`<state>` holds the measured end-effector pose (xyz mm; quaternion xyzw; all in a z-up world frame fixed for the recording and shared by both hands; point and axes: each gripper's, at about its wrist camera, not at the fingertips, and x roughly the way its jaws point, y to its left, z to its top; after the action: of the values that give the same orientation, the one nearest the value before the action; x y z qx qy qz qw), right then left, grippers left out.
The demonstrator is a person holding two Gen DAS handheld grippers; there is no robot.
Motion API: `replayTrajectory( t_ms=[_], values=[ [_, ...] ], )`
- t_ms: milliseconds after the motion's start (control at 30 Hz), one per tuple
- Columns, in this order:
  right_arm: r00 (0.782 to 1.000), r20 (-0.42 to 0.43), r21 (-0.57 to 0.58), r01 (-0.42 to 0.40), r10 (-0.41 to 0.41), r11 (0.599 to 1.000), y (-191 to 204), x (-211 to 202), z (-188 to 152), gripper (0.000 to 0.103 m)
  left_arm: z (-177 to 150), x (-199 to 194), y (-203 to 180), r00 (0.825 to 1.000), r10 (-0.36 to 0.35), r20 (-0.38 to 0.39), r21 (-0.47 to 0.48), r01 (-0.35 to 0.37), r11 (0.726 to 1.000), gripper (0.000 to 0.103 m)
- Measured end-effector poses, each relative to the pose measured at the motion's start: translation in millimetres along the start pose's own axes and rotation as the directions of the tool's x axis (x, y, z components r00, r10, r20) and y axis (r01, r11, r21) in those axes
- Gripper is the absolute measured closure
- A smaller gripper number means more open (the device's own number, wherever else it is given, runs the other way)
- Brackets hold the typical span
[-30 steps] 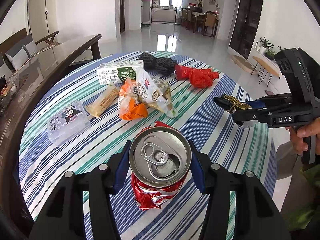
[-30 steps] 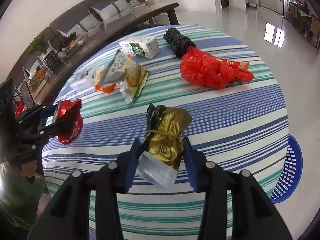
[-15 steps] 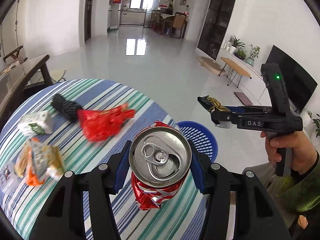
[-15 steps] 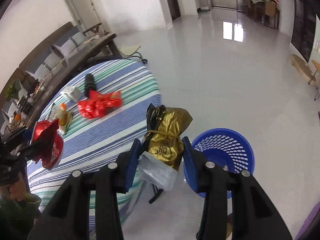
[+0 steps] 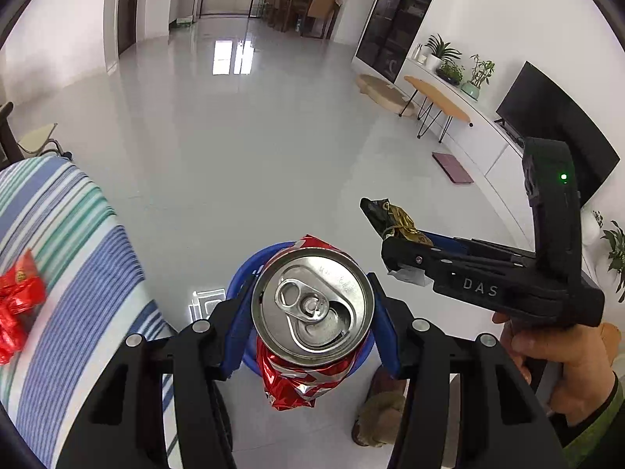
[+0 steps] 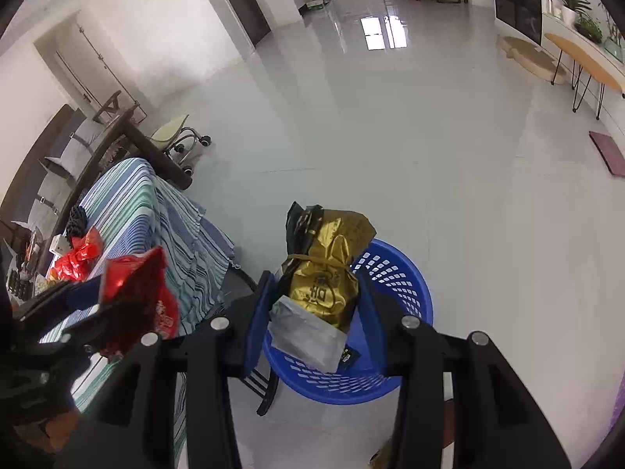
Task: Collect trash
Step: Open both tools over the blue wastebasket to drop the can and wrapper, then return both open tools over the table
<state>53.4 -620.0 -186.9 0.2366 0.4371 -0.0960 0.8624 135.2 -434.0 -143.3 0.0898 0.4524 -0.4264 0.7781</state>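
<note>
Blue basket shows whole only from my right gripper, clenching a gold wrapper; my left gripper grips a crushed red can over its rim, open floor beyond.

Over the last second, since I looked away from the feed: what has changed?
Both grippers swung from over the striped table to above the blue basket on the floor. Nothing was let go: the left gripper still clamps the crushed can, the right gripper the gold wrapper.

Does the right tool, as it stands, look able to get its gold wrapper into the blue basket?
Probably yes: the right tool, shut on the crumpled gold foil wrapper, hangs over the blue perforated plastic basket, with nothing between them.
</note>
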Motion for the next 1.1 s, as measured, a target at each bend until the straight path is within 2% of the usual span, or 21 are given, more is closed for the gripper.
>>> replayTrajectory(
  t_ms=[200,300,333,367,467,633,667,700,833,933,1000,1100],
  values=[
    [1.000,-0.002,0.049,-0.017,0.017,0.999,-19,5,6,0.061,5,53,-6,0.999,0.000,-0.043,-0.010,-0.001,1.000,0.049],
    [1.000,0.004,0.068,-0.021,0.021,0.997,-24,7,9,0.057,5,71,-5,0.999,0.002,-0.033,-0.009,-0.003,1.000,0.048],
    [1.000,0.007,0.085,-0.028,0.027,0.996,-27,6,9,0.047,6,78,-2,1.000,-0.001,-0.029,-0.023,0.000,1.000,0.038],
    [0.999,0.011,0.094,-0.032,0.031,0.995,-27,6,11,0.041,5,81,0,1.000,0.001,-0.028,-0.036,-0.002,0.999,0.024],
    [0.999,0.034,0.093,-0.033,0.030,0.995,-28,-2,13,0.039,4,80,2,1.000,0.014,-0.017,-0.043,-0.015,0.999,0.019],
    [0.994,0.110,0.055,0.010,-0.016,0.998,-15,-20,15,0.023,5,37,-10,0.999,0.003,0.040,0.001,-0.003,1.000,0.011],
    [0.990,0.135,0.037,0.031,-0.036,0.999,-8,-25,13,0.014,2,22,-12,0.998,-0.005,0.056,0.014,0.004,1.000,0.009],
    [0.986,0.158,0.024,0.048,-0.051,0.999,-1,-29,12,0.011,0,7,-15,0.997,-0.009,0.070,0.029,0.007,1.000,0.008],
    [0.967,0.240,-0.070,0.106,-0.086,0.992,36,-43,0,0.007,-32,-54,-12,0.995,-0.002,0.101,0.081,-0.007,0.997,0.005],
    [0.954,0.290,-0.205,0.142,-0.079,0.968,83,-46,-18,0.007,-70,-84,9,0.996,0.048,0.081,0.066,-0.053,0.996,0.005],
    [0.953,0.300,-0.299,0.142,-0.048,0.944,114,-44,-32,0.007,-98,-100,31,0.992,0.107,0.062,0.029,-0.109,0.994,0.005],
    [0.966,0.254,-0.413,0.058,0.054,0.909,163,-40,-62,0.007,-138,-120,64,0.974,0.223,0.029,-0.018,-0.223,0.975,0.005]
  ],
)
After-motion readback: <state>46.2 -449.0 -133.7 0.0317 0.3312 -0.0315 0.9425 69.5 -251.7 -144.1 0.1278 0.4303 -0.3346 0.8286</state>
